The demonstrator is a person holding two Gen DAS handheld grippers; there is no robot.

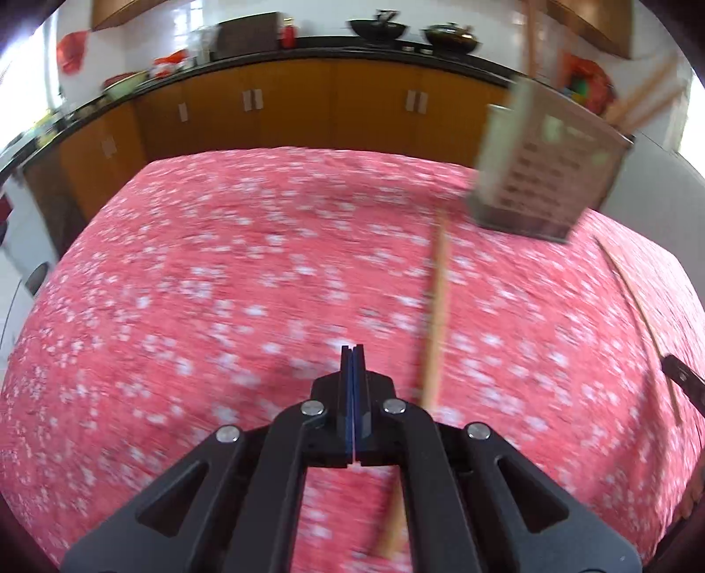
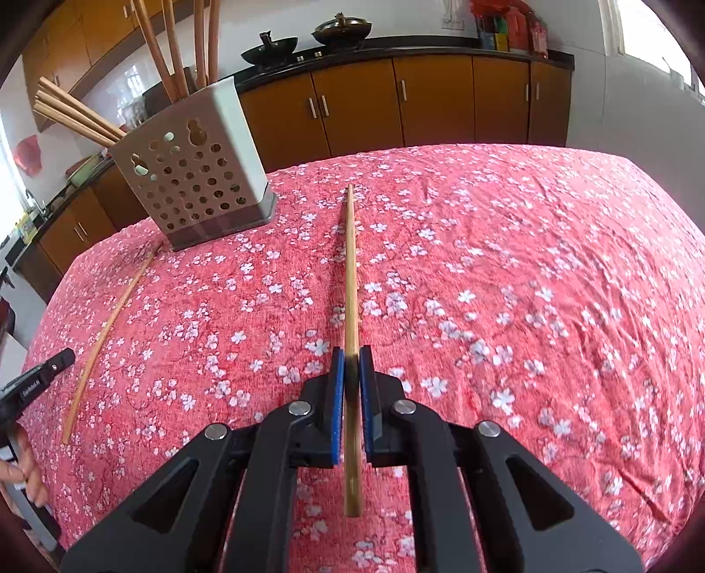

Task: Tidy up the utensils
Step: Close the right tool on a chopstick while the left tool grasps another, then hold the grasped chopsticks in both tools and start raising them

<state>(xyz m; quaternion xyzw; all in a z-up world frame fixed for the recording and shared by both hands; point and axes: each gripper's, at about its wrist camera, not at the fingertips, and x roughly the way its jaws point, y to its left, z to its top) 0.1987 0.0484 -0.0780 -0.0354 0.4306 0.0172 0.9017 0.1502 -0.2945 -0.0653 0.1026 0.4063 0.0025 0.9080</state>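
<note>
My right gripper [image 2: 351, 355] is shut on a wooden chopstick [image 2: 350, 264], which points straight ahead just over the flowered red tablecloth [image 2: 528, 286]. A second chopstick [image 2: 110, 326] lies loose on the cloth at the left. In the blurred left wrist view this loose chopstick [image 1: 436, 308] runs just right of my left gripper [image 1: 354, 352], whose blue pads are pressed together with nothing between them. The perforated utensil holder [image 2: 194, 176] stands at the back left and holds several chopsticks. In the left wrist view the holder [image 1: 546, 167] is at the far right.
Wooden cabinets [image 2: 396, 101] under a dark counter with woks [image 2: 341, 28] run behind the table. A person's hand [image 2: 26, 471] holds the left gripper [image 2: 61, 357] at the left edge. The right gripper's tip [image 1: 674, 370] shows at the right edge.
</note>
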